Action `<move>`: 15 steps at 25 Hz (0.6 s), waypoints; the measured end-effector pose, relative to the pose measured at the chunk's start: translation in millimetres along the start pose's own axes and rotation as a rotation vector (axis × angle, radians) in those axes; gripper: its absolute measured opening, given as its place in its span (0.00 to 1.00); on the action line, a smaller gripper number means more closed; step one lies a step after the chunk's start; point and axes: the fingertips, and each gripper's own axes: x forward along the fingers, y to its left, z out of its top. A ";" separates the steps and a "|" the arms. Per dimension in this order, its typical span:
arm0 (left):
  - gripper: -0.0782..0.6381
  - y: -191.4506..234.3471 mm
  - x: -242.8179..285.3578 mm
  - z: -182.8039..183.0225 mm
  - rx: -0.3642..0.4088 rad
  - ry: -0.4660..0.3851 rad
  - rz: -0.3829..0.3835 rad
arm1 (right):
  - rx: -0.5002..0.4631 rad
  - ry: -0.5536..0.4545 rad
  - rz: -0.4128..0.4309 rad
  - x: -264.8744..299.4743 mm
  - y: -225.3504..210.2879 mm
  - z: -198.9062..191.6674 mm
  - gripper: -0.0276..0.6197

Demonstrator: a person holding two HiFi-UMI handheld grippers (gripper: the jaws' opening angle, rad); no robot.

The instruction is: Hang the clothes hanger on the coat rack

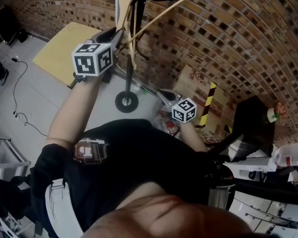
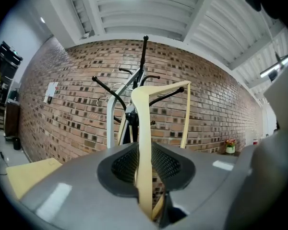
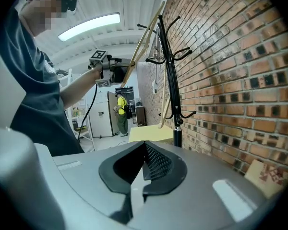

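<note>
My left gripper (image 1: 118,34) is raised in front of the black coat rack (image 1: 128,58) and is shut on a pale wooden clothes hanger (image 1: 123,6). In the left gripper view the hanger (image 2: 145,128) runs up between the jaws of the left gripper (image 2: 145,159), its top level with the coat rack's (image 2: 140,75) curved arms. Whether the hanger touches the rack cannot be told. In the right gripper view the hanger (image 3: 143,42) leans against the line of the rack (image 3: 170,80), and the left gripper (image 3: 113,72) is up high. My right gripper (image 1: 165,97) hangs lower, near the brick wall, shut and empty (image 3: 144,150).
The rack's round base (image 1: 126,101) stands on the grey floor by a brick wall (image 1: 223,38). A yellowish table (image 1: 64,51) is left of it, with a cardboard box (image 1: 193,81) and a yellow-black striped post (image 1: 207,103) to the right. A cable (image 1: 20,83) lies on the floor. A person in yellow (image 3: 121,111) stands far back.
</note>
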 end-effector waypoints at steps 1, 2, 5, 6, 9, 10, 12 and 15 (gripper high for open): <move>0.22 0.3 2.0 0.0 -0.008 0.003 0.001 | 0.000 -0.001 -0.002 -1.9 -0.8 -0.4 0.06; 0.22 1.1 3.9 0.7 -0.013 0.005 0.004 | 0.001 -0.002 -0.004 -3.5 -1.7 -0.4 0.06; 0.22 3.5 9.2 2.0 -0.003 0.010 0.017 | 0.004 -0.006 -0.012 -7.7 -4.6 -0.4 0.06; 0.22 3.9 10.8 0.6 -0.002 0.012 0.020 | 0.006 -0.006 -0.014 -8.9 -5.6 -0.9 0.06; 0.22 5.2 14.4 -7.2 -0.006 0.020 0.026 | 0.008 -0.004 -0.018 -11.5 -8.1 -2.3 0.06; 0.22 5.7 15.6 -9.3 -0.005 0.022 0.029 | 0.007 -0.004 -0.018 -11.8 -8.8 -2.4 0.06; 0.22 6.3 18.4 -11.4 -0.003 0.024 0.034 | 0.005 -0.005 -0.017 -11.5 -10.3 -2.1 0.06; 0.22 1.8 20.1 -16.0 -0.007 0.024 0.029 | 0.007 -0.004 -0.017 -10.8 -12.4 -2.8 0.06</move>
